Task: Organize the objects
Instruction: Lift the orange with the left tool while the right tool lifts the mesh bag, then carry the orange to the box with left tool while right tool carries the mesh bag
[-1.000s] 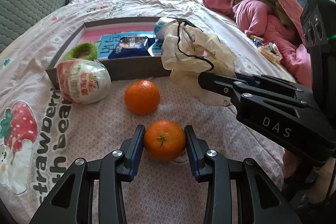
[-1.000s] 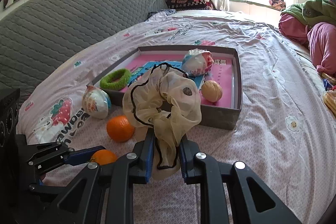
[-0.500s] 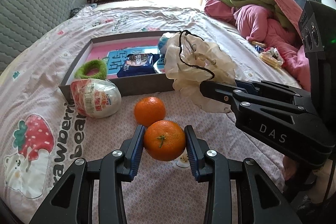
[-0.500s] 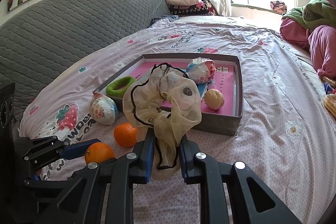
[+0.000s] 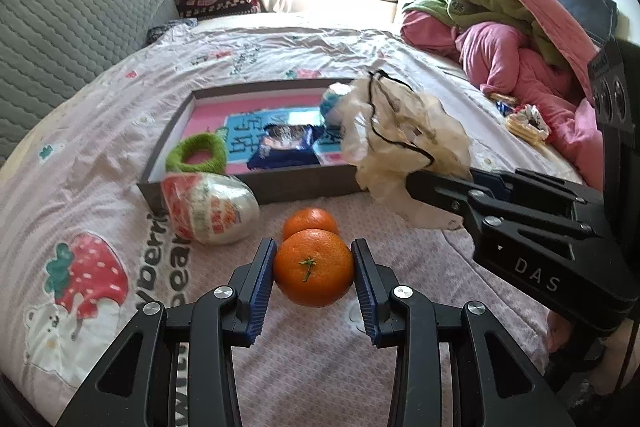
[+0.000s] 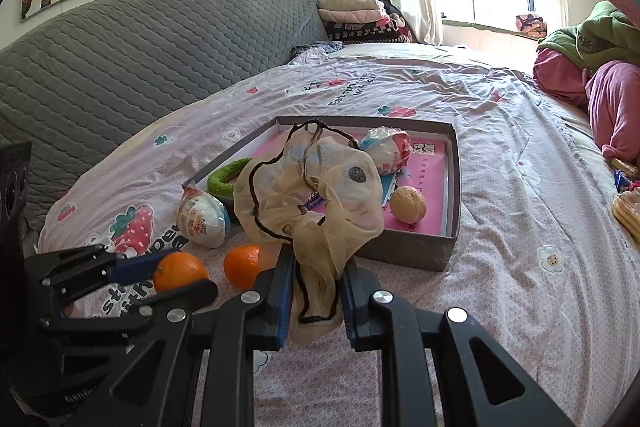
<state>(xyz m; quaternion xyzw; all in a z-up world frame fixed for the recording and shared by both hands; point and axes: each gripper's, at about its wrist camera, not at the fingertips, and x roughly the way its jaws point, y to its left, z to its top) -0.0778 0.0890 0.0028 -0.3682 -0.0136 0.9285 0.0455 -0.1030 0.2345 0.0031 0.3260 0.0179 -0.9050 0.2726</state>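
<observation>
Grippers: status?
Left gripper shut on orange. Right gripper shut on sheer pouch. Gray tray ahead, path unobstructed.

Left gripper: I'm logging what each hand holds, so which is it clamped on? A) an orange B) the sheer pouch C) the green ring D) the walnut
A: the left gripper has both pads pressed on an orange, while the green ring and walnut lie in the box, and the pouch is in the right gripper.
</observation>
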